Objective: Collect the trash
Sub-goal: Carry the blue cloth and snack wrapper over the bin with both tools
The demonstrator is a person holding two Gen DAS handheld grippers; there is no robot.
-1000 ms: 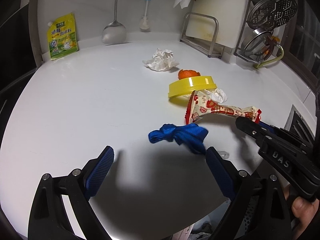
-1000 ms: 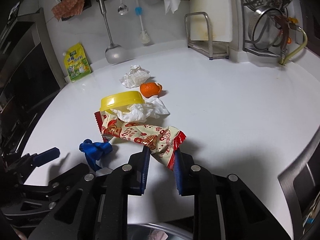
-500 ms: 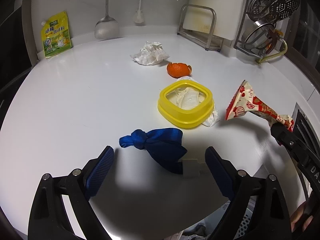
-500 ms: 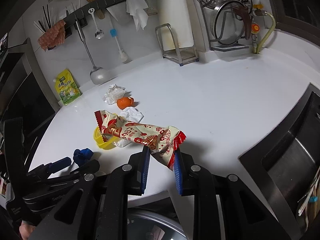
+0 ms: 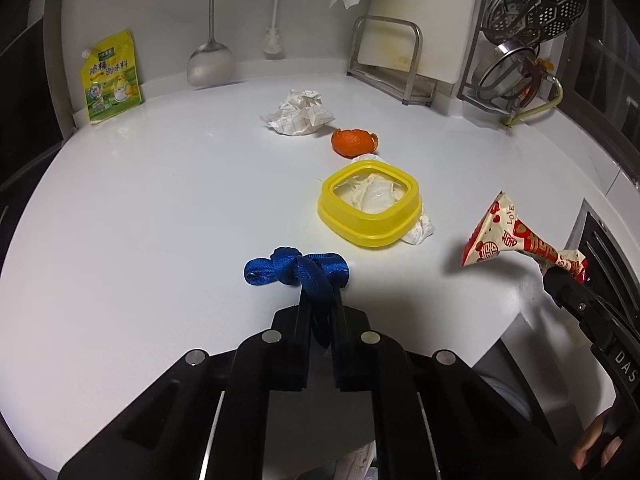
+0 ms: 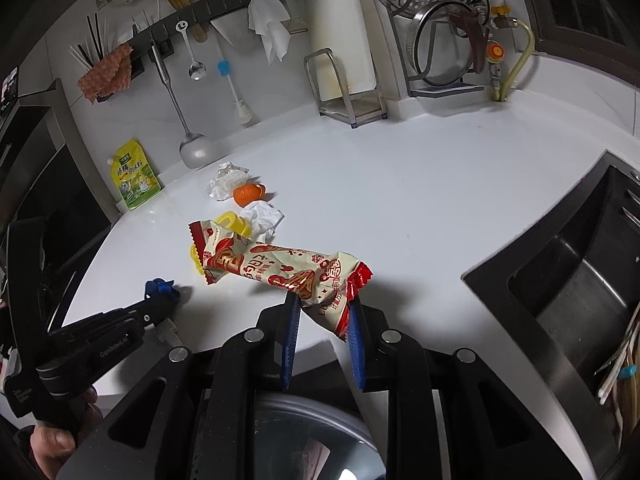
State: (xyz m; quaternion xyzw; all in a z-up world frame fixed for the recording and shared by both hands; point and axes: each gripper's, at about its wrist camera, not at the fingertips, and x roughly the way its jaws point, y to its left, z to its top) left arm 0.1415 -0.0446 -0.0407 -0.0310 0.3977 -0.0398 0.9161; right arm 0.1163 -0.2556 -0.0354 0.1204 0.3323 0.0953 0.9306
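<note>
The left gripper [image 5: 320, 304] is squeezing tight on the blue strap [image 5: 296, 272], which is lying on the white counter [image 5: 160, 200]. The right gripper [image 6: 322, 320] is pinching the snack wrapper [image 6: 276, 264], holding it up above the counter edge.

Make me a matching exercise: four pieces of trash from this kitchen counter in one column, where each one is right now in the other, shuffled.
Things:
1. blue strap
2. snack wrapper
3. orange peel
4. yellow container

Places:
A. on a white tissue
B. in the right gripper
C. in the left gripper
D. beside the crumpled paper

Pairs: 1-C, 2-B, 3-D, 4-A
</note>
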